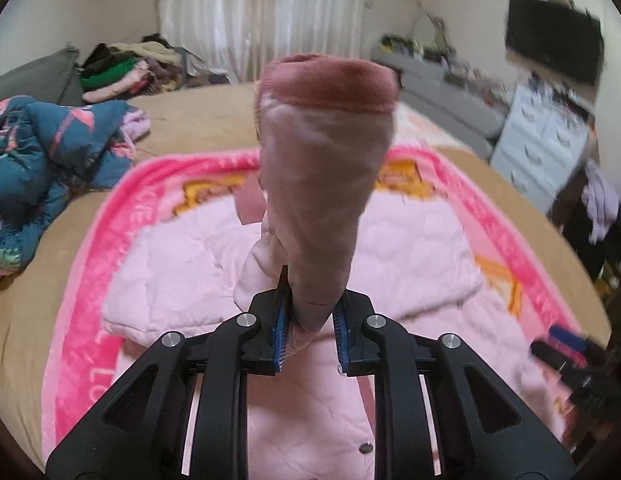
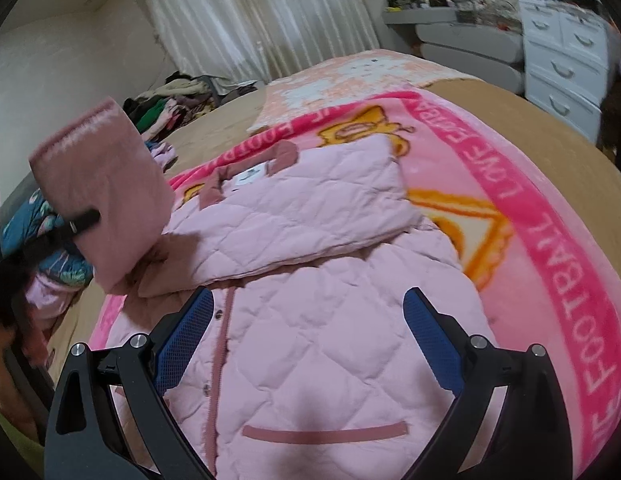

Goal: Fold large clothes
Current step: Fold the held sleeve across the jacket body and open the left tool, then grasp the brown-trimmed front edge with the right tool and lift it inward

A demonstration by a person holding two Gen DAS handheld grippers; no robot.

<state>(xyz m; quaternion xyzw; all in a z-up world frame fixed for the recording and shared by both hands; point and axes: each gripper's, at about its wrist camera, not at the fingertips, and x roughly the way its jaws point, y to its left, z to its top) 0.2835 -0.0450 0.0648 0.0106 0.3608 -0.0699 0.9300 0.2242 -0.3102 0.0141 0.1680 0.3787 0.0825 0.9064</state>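
A pink quilted jacket (image 2: 310, 344) lies on a pink blanket (image 2: 566, 248) on the bed, one sleeve (image 2: 302, 212) folded across its chest. My left gripper (image 1: 310, 320) is shut on the jacket's other sleeve (image 1: 322, 184) and holds it upright above the jacket, its dusty-pink cuff (image 1: 330, 84) at the top. That lifted sleeve (image 2: 106, 192) and the left gripper (image 2: 76, 224) show at the left of the right wrist view. My right gripper (image 2: 310, 336) is open and empty just above the jacket's lower front, near the pocket trim (image 2: 326, 434). It also shows at the left wrist view's right edge (image 1: 566, 356).
A blue patterned quilt (image 1: 50, 168) lies bunched at the bed's left. A pile of clothes (image 1: 130, 68) sits at the far left by the curtains. Grey shelves (image 2: 466, 44) and a white drawer unit (image 2: 566, 56) stand beyond the bed's right side.
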